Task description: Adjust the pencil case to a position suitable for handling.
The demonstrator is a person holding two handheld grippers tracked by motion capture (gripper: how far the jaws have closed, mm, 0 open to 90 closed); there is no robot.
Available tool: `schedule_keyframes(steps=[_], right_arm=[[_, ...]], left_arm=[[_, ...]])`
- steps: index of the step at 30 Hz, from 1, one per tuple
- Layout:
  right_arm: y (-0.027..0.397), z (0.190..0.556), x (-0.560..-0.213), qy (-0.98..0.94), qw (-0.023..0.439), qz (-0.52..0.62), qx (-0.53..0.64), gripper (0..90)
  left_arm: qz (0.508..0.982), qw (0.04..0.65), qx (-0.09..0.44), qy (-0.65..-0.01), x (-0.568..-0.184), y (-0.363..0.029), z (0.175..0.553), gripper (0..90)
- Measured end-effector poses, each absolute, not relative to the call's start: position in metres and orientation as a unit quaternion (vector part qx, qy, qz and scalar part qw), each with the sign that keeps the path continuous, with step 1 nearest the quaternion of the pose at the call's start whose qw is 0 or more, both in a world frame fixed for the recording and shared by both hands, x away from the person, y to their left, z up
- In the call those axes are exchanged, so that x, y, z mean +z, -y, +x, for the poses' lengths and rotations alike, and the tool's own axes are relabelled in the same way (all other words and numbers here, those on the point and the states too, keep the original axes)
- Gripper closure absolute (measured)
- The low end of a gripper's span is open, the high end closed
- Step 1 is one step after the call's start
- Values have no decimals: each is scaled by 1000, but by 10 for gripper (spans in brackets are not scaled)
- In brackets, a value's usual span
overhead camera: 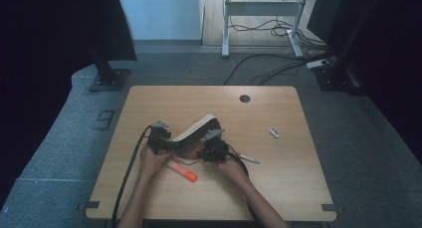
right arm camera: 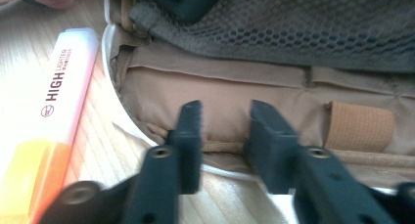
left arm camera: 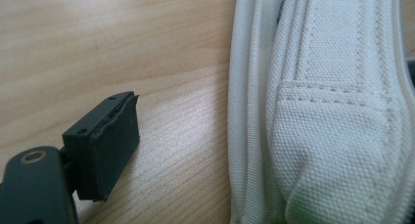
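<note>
Fingers of the left gripper (left arm camera: 100, 150) stand apart beside the white canvas pencil case (left arm camera: 333, 136), gripping nothing; the right gripper (right arm camera: 225, 136) is part open at its tan lining, empty. Lying open mid-table (overhead camera: 149, 198), the case looks light, soft and floppy (best pinched at its stitched rim). An orange highlighter (right arm camera: 46, 131) lies alongside.

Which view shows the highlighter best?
The right gripper view: the highlighter lies close beside the open pencil case, its printed label and orange end readable. The high view shows it small between the hands. The left gripper view gives the case's white outside.
</note>
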State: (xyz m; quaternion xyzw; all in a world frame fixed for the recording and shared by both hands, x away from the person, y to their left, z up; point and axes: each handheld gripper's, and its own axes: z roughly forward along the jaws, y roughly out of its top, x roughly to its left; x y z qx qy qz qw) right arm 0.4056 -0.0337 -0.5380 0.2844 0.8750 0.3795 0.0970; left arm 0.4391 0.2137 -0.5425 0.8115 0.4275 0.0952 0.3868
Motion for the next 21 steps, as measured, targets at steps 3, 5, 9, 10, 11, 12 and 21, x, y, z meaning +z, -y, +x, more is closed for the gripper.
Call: schedule_keyframes(steps=[3, 5, 9, 10, 11, 12, 21], right_arm=[[44, 402, -524, -869, 112, 286, 387, 477], [52, 399, -516, -866, 115, 285, 395, 446], [70, 393, -502, -862, 132, 286, 398, 404], [82, 390, -496, -859, 139, 290, 397, 364], [89, 388, -493, -859, 142, 292, 396, 352], [95, 386, -491, -858, 148, 294, 395, 339], [152, 375, -492, -842, 172, 338, 384, 241]], left_arm=[[811, 389, 90, -429, -543, -214, 440, 141], [811, 389, 90, -428, -543, -214, 440, 141], [808, 392, 87, -431, -544, -215, 439, 143], [807, 392, 86, -433, -544, -215, 439, 143], [807, 393, 86, -433, -544, -215, 439, 143], [807, 393, 85, -433, -544, -215, 439, 143], [804, 395, 82, -436, -545, -216, 439, 142]])
